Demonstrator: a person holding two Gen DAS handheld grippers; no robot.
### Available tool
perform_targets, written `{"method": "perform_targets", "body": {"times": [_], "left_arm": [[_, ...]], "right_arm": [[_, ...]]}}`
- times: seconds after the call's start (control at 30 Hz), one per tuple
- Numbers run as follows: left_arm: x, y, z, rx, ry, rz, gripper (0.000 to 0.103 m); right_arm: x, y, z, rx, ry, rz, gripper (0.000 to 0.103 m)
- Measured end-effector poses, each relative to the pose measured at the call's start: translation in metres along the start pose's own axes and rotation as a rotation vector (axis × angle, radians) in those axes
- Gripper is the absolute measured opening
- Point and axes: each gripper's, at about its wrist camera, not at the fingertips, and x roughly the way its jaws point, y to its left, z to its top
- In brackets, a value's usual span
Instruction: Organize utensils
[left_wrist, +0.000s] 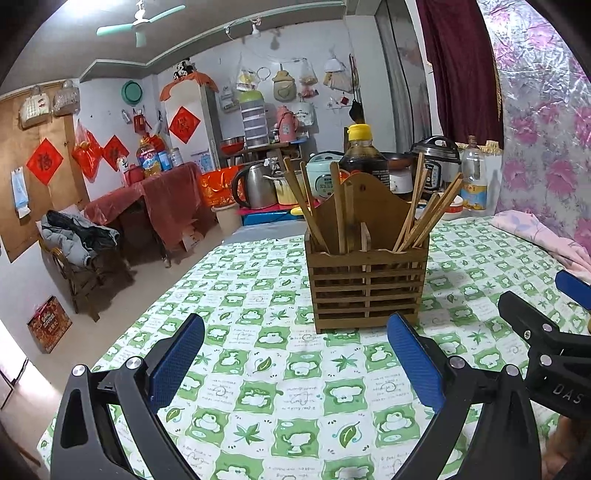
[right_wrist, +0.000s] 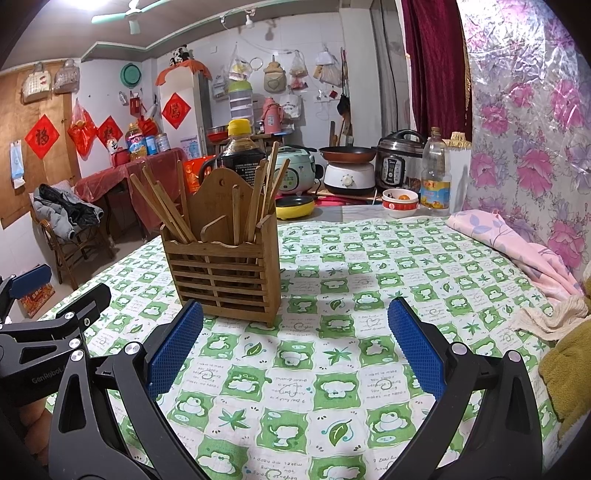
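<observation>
Left tongs (left_wrist: 295, 362): spread wide, nothing pinched, low over the cloth. Right tongs (right_wrist: 295, 345): same, spread wide, nothing held. Sat side by side, both aimed at the wooden holder (left_wrist: 367, 288).

Holder stood upright on the tablecloth (left_wrist: 258, 387), at 12 o'clock from the left tongs, at 11 o'clock from the right tongs & near them. Chopsticks (left_wrist: 424, 218) stuck out of it, some leaning to 10 o'clock, some to 2 o'clock. Looked like most were already put away; no loose ones seen on the cloth.

Could go wrong, prob:
- Holder looked tall & light. A bump from a tong arm near the top could tip it & spill all the sticks.
- Sticks thin & smooth. Could slip or spin if pinched near the tip.
- Pulling 1 stick could drag others that lean on it.
- Tongs close together, so arms could knock each other.
- Cloth looked soft, maybe bunchy, so holder could wobble.

Green & white cloth w/ bears & leaves. Pink blanket (right_wrist: 517, 243) at 2 o'clock. Dark sauce bottle (right_wrist: 238, 155) behind the holder. Kettle (left_wrist: 255, 186), rice cooker (right_wrist: 295, 170), pan (right_wrist: 347, 151) at the far edge. Red paper signs on the walls, fan on the ceiling.
</observation>
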Motion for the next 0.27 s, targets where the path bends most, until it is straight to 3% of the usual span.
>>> {"method": "perform_targets", "body": {"times": [0.27], "left_arm": [[-0.0002, -0.0014, -0.0005, 0.005, 0.002, -0.002, 0.097]], "right_arm": [[0.0009, -0.0005, -0.0002, 0.000, 0.001, -0.001, 0.097]]}}
